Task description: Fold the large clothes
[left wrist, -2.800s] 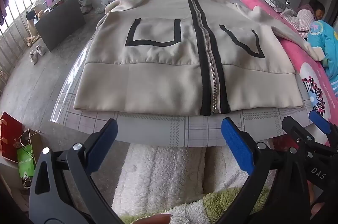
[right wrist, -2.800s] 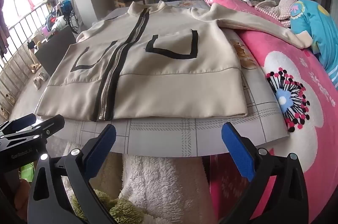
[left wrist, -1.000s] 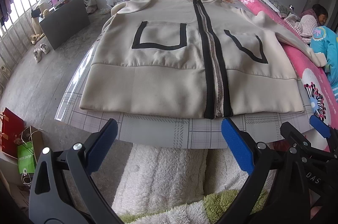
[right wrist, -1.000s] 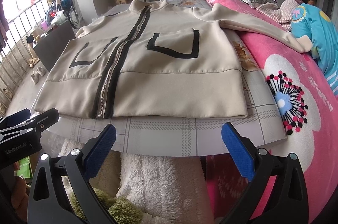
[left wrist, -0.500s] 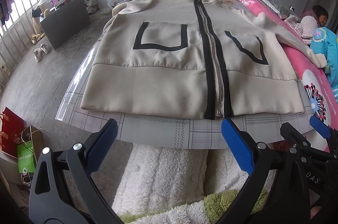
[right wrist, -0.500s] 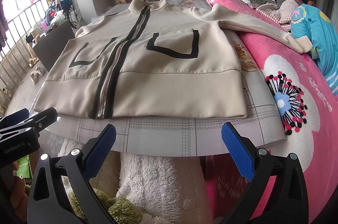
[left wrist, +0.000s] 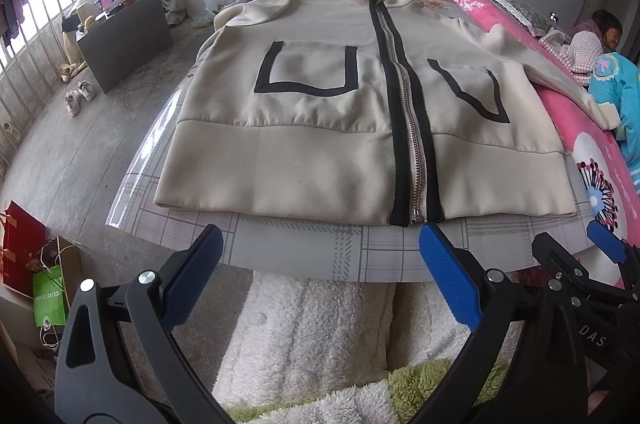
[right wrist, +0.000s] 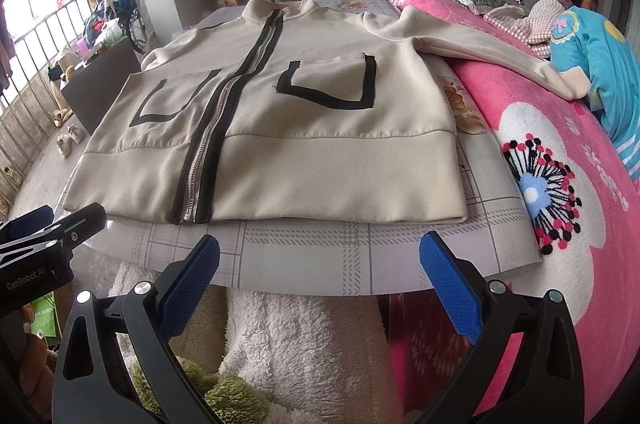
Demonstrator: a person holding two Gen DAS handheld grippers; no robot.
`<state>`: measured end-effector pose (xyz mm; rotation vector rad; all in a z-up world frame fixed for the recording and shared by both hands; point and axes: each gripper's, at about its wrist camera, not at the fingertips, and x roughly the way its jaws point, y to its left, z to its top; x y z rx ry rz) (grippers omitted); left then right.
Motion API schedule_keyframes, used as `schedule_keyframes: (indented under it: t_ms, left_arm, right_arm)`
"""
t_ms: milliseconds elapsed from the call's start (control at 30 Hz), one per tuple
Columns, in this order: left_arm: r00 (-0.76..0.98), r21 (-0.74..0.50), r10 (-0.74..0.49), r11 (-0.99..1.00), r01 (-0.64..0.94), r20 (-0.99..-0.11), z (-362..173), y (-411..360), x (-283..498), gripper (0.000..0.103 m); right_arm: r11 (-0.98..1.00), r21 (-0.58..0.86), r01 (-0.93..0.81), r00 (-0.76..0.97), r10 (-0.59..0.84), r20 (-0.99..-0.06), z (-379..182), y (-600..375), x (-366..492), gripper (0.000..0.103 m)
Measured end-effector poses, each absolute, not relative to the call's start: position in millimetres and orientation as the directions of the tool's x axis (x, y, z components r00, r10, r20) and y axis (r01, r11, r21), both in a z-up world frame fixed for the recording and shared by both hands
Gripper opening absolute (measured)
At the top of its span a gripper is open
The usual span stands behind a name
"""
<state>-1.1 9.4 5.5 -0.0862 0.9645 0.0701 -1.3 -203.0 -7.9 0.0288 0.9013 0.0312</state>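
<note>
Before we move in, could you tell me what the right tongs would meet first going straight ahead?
Probably the table edge, then the jacket hem just beyond; the right tongs are open, and depth is uncertain.

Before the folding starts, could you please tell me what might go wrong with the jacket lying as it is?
1. The jacket's right sleeve trails off the table onto the pink blanket; it may drag when folded.
2. The hem lies near the table's front edge, so a pull could slide the jacket off.
3. Both the left hand-held gripper and the right hand-held gripper are open near the metal zipper, which could snag.
</note>
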Motion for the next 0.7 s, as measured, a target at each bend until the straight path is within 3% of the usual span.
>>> schedule_keyframes:
  t_ms: [700]
  left_arm:
    - [0.554,-0.022,0.050,0.992,-0.123,-0.831,0.9,25.9,14.3,0.095]
  right_arm:
    - [0.999,-0.038,0.004,0.608,-0.033,-0.794,-11.3,-198.8,14.5,0.098]
